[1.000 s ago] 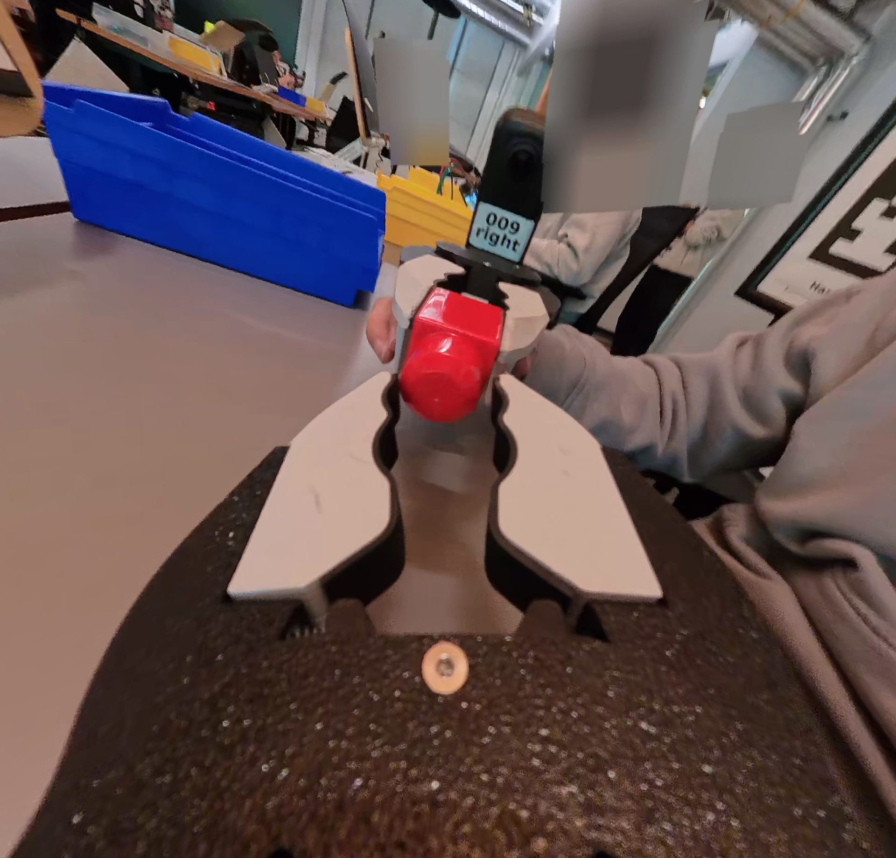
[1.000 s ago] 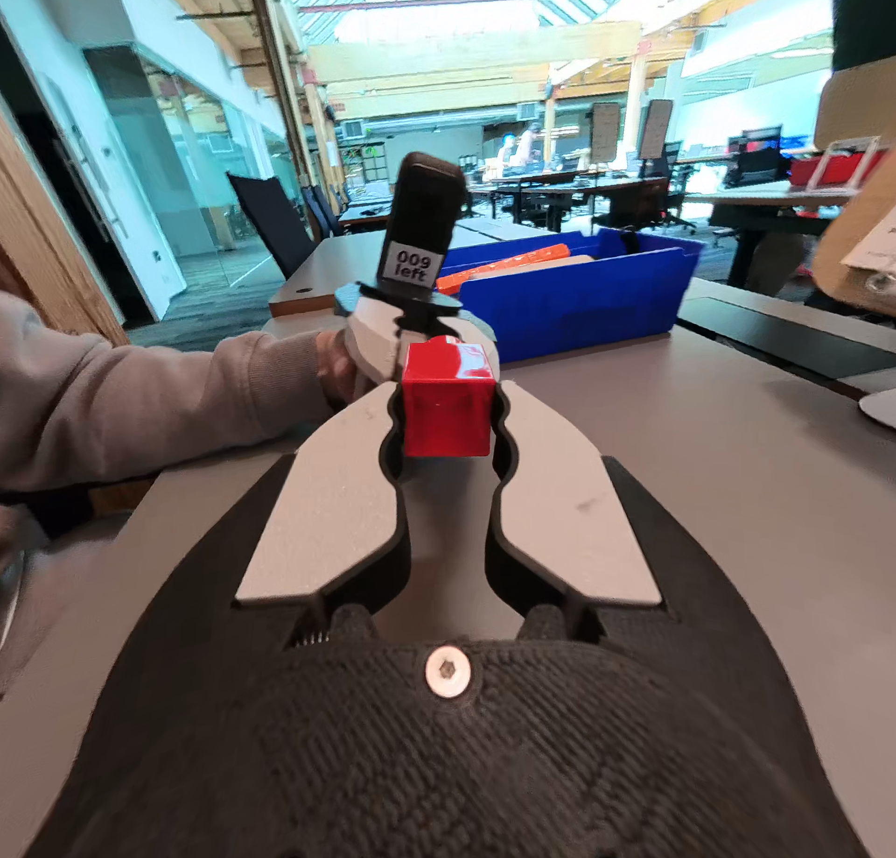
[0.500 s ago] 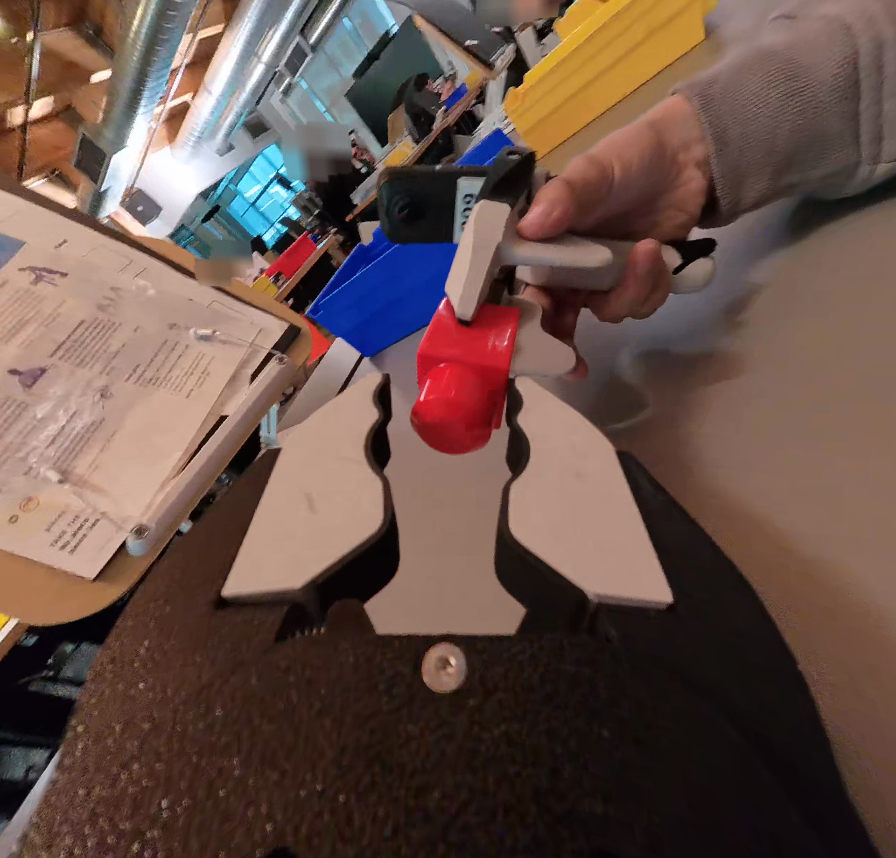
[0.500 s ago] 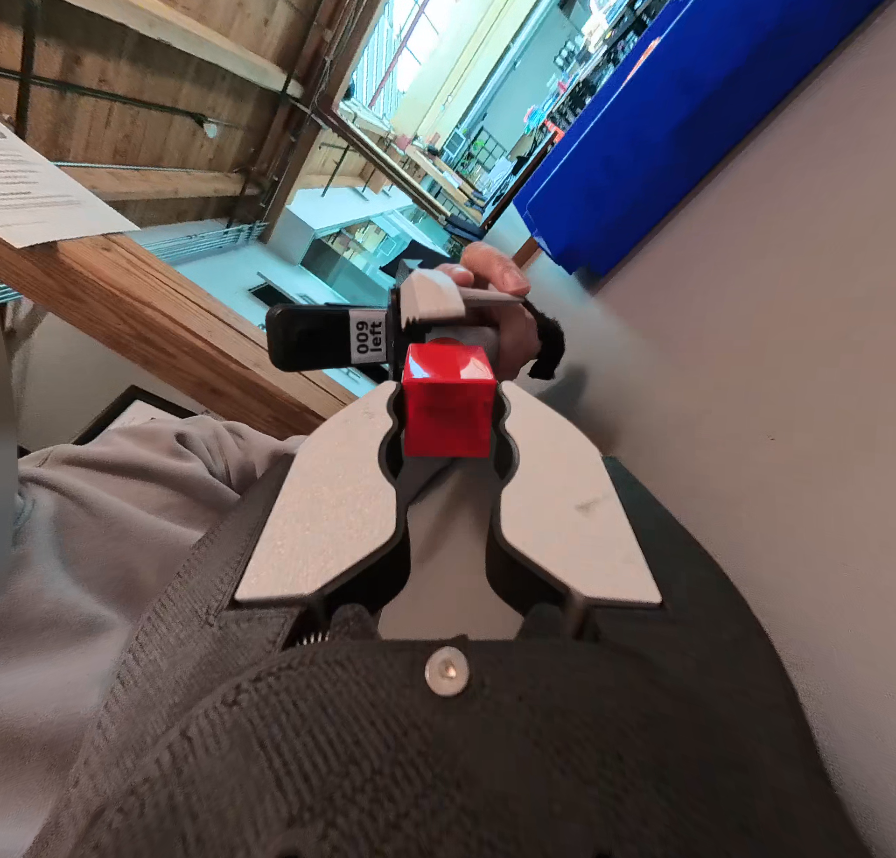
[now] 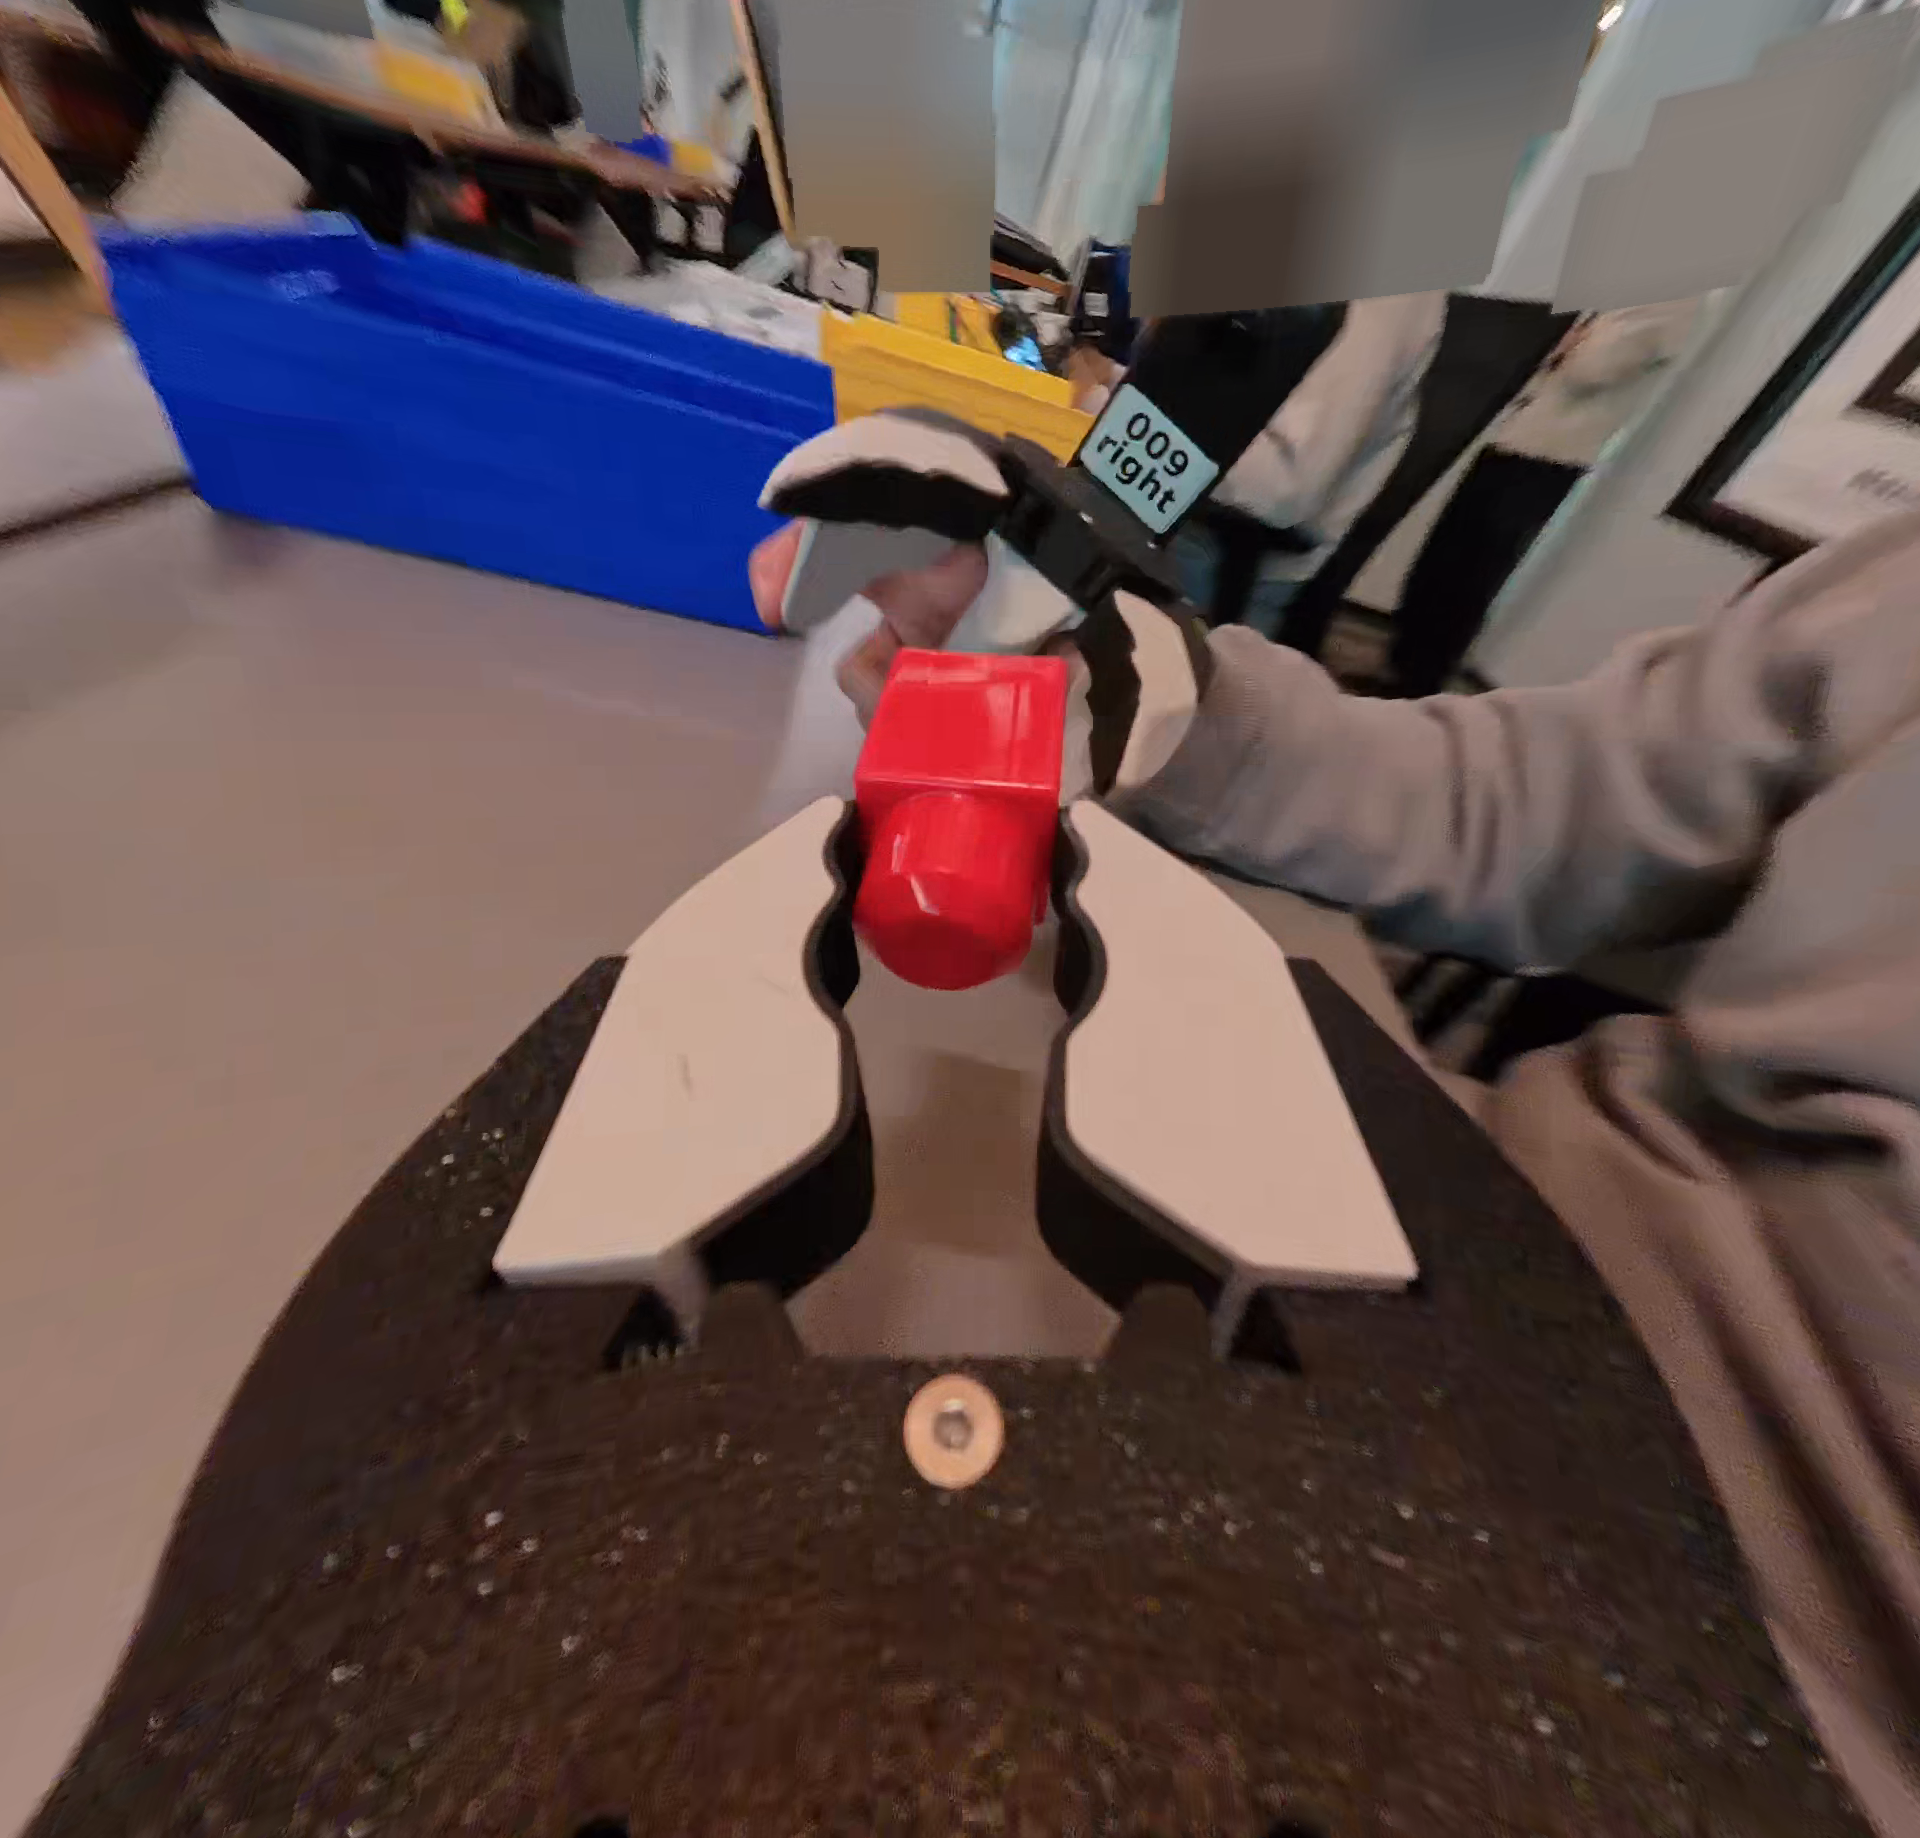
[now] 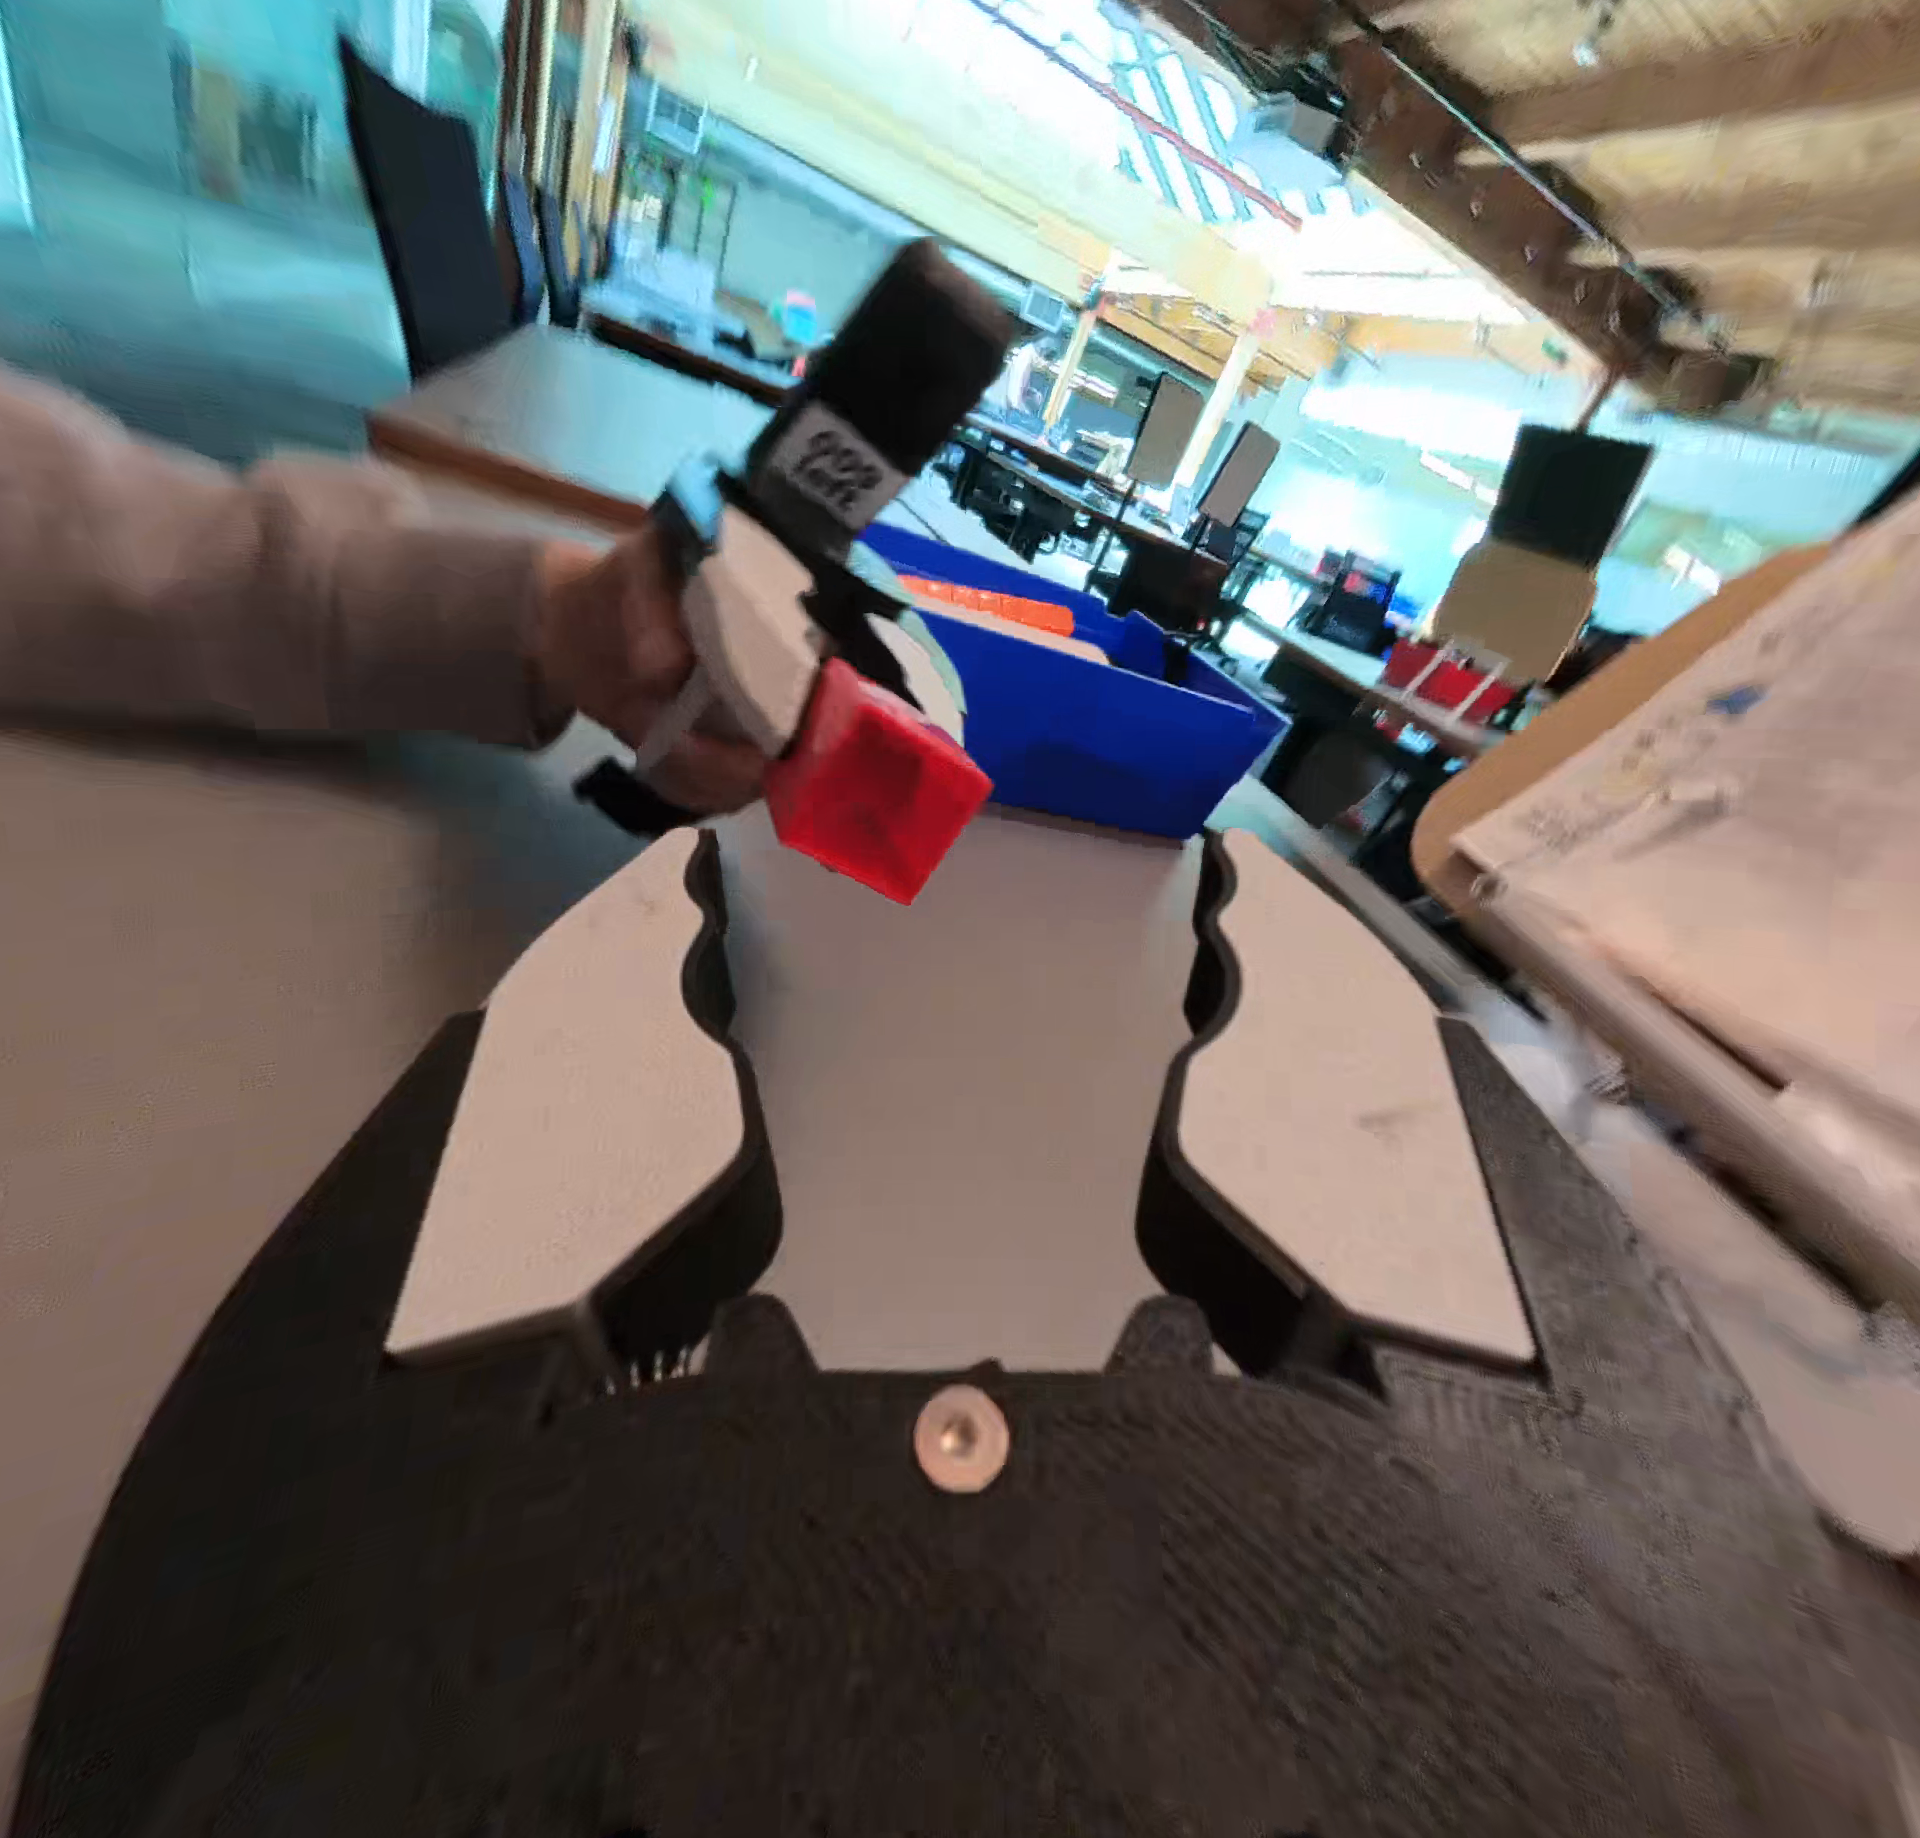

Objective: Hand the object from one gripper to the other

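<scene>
the left hand-held gripper [image 5: 951, 832] is clenching a red block with a rounded knob [image 5: 958, 824] between its fingertips, above the grey bench [image 5: 343, 853]. the right hand-held gripper [image 6: 956, 874] is standing spread and empty, apparently just clear of the block, with a blue bin [image 6: 1101, 739] beyond it.

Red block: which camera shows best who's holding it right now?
Left wrist view: the red block sits sharp and centred, clamped in the left gripper. The right wrist view shows it blurred and farther off, beyond the open right gripper.
</scene>
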Available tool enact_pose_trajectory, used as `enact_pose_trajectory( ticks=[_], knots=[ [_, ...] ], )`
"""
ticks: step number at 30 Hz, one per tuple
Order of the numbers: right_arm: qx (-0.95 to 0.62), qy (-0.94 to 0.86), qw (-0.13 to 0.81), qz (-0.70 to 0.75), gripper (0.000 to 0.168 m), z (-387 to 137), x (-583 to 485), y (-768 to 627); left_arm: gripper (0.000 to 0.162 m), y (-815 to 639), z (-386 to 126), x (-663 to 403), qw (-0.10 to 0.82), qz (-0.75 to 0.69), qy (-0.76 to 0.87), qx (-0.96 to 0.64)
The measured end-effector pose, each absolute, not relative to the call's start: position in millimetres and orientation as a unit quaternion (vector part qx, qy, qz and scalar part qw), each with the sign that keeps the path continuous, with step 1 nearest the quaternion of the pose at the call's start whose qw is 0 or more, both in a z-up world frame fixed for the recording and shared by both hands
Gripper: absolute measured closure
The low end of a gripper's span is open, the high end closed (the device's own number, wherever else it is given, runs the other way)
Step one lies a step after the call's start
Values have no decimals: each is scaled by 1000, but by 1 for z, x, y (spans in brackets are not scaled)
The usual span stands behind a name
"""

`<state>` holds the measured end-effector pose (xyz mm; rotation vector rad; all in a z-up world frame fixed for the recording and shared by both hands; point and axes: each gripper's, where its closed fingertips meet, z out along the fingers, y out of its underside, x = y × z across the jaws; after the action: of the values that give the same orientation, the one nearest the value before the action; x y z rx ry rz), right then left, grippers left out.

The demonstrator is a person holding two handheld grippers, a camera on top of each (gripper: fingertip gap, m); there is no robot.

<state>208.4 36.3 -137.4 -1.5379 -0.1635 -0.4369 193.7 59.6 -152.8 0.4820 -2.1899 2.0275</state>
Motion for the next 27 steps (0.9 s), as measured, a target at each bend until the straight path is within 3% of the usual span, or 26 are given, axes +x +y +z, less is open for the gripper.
enact_pose_trajectory(
  ticks=[9,12,16,18,20,21,27],
  knots=[
    [-695,-258,580,-338,122,-164,181,56,128,50,-166,170,240,621,-722,188],
    [-687,-278,570,-354,132,-165,177,59,128,50,-171,169,262,609,-722,198],
    [-712,-236,567,-341,133,-166,187,59,128,50,-170,177,242,624,-713,211],
    [-730,-173,593,-293,133,-161,193,58,122,51,-164,188,178,652,-706,211],
    [-730,-106,635,-231,133,-152,199,55,97,55,-159,200,65,670,-714,192],
    [-732,-74,648,-195,133,-149,202,53,93,57,-158,202,7,668,-725,170],
    [-736,84,669,56,133,-158,212,45,87,52,-167,206,-240,597,-765,42]
  ],
)
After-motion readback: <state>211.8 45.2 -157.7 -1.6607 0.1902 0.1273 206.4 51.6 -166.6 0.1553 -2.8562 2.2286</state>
